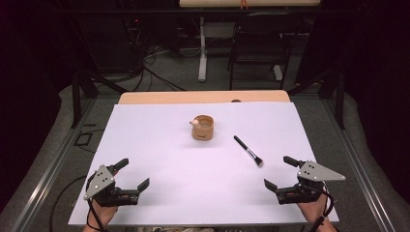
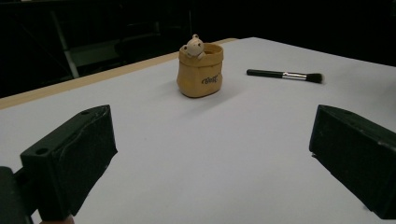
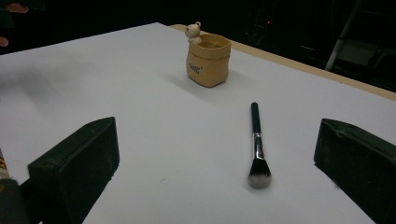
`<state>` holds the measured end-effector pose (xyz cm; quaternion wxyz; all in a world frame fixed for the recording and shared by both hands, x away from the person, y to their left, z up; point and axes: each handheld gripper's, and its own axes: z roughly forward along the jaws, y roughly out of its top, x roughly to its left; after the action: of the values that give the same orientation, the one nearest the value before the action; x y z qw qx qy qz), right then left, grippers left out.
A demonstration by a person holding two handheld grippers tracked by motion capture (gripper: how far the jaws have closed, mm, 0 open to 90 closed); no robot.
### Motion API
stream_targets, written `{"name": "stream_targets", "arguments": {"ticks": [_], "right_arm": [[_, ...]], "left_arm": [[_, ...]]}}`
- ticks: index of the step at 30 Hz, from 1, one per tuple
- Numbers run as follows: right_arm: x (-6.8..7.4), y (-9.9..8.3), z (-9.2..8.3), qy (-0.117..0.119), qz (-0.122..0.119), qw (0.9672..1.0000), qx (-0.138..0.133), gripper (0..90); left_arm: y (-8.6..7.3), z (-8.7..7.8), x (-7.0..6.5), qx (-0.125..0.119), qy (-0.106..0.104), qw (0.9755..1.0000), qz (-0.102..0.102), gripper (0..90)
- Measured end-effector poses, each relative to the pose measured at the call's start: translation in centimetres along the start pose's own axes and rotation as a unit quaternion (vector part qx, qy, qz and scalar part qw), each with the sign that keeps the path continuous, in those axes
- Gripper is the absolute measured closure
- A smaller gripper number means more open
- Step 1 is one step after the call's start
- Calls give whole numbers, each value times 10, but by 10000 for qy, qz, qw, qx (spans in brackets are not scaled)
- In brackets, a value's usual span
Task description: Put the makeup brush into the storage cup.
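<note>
A small tan sack-shaped pot [image 1: 203,128] with a little bear figure on its rim stands upright near the middle of the white table sheet [image 1: 159,154]. To its right lies a black-handled makeup brush [image 1: 248,151], bristles toward me. My left gripper [image 1: 132,175] rests at the front left, jaws wide apart with nothing between them. At the front right, my right gripper [image 1: 280,171] is open too and holds nothing. The left gripper view has the pot [image 2: 200,70] and brush [image 2: 285,74] far ahead. In the right gripper view the brush [image 3: 256,144] lies just ahead, the pot [image 3: 208,58] beyond.
The white sheet covers a wooden tabletop [image 1: 203,97] whose far edge shows as a tan strip. Beyond it, on the dark floor, are a folding chair [image 1: 261,43], a table leg [image 1: 202,48] and cables.
</note>
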<state>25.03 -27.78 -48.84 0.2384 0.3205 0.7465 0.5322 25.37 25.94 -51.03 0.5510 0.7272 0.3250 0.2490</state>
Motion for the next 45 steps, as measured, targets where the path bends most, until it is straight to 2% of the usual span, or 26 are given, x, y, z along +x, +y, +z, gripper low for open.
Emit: {"name": "stream_targets", "arguments": {"ticks": [10,16,25,45], "right_arm": [[-1,2,5,20,-60,10000,68,0],[-2,5,14,41,-98,9998,146,0],[-5,6,22,60,-117,9998,142,0],[-15,15,52,150,-124,9996,221,3]], "left_arm": [[0,1,0,3,-28,10000,-7,4],[-1,0,1,6,-30,10000,-2,4],[-1,2,0,33,-44,10000,1,4],[-1,3,0,59,-72,10000,31,4]]}}
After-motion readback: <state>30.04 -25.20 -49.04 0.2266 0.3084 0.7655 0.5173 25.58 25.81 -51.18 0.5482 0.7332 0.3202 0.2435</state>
